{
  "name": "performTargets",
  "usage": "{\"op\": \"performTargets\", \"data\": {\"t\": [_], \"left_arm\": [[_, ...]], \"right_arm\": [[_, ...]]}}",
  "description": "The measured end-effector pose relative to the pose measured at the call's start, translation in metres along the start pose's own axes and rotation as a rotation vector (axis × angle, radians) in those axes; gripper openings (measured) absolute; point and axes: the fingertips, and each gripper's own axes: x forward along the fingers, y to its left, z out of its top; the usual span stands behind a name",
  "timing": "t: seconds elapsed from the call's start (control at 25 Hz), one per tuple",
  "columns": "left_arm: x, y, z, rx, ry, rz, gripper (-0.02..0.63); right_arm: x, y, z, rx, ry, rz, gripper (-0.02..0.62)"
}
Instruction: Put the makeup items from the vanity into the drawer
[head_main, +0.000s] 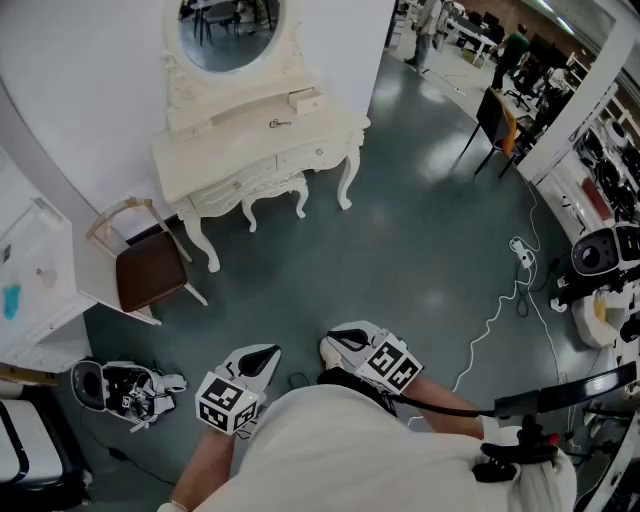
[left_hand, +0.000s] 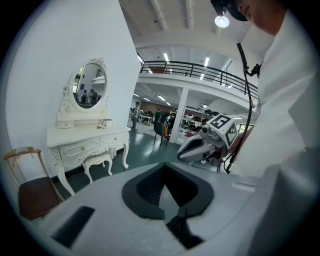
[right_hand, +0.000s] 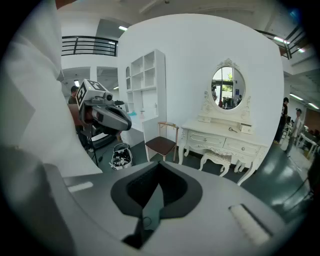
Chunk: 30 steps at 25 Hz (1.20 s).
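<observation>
A white vanity (head_main: 200, 160) with an oval mirror (head_main: 228, 30) stands against the wall, a few steps ahead of me. A small dark makeup item (head_main: 279, 124) and a little white box (head_main: 306, 100) lie on its top. Its drawers (head_main: 315, 153) are closed. My left gripper (head_main: 262, 358) and right gripper (head_main: 336, 344) are held close to my body above the floor, far from the vanity, both shut and empty. The left gripper view shows the vanity (left_hand: 85, 137) beyond the shut left gripper (left_hand: 164, 185). In the right gripper view it (right_hand: 225, 137) stands past the shut right gripper (right_hand: 159, 187).
A white stool (head_main: 275, 195) is tucked under the vanity, and a brown-seated chair (head_main: 150, 268) stands to its left beside a white shelf unit (head_main: 35, 270). A basket of gear (head_main: 120, 388) sits on the floor at my left. A white cable (head_main: 500, 310) and equipment lie to my right.
</observation>
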Motion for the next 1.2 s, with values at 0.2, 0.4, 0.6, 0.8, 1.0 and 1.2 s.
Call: {"op": "performTargets", "data": {"t": [0.2, 0.4, 0.6, 0.8, 1.0, 1.2], "left_arm": [[0.034, -0.001, 0.02, 0.019, -0.003, -0.009, -0.002], [0.069, -0.002, 0.049, 0.021, 0.009, 0.018, -0.002], [0.114, 0.016, 0.083, 0.012, 0.033, 0.073, 0.0], [0.121, 0.014, 0.094, 0.01, 0.019, 0.112, 0.014], [0.122, 0.025, 0.109, 0.014, 0.035, 0.074, 0.037], [0.143, 0.027, 0.123, 0.018, 0.047, 0.037, 0.037]], "right_arm": [[-0.018, -0.039, -0.002, 0.0, -0.014, -0.037, 0.0], [-0.035, -0.083, -0.001, 0.001, -0.035, -0.017, 0.0], [-0.042, -0.144, 0.001, -0.009, -0.044, -0.014, 0.002], [-0.052, -0.154, -0.008, 0.008, -0.066, -0.032, 0.041], [-0.056, -0.157, 0.0, 0.068, -0.061, -0.078, 0.041], [-0.067, -0.176, -0.006, 0.139, -0.065, -0.113, 0.041]]}}
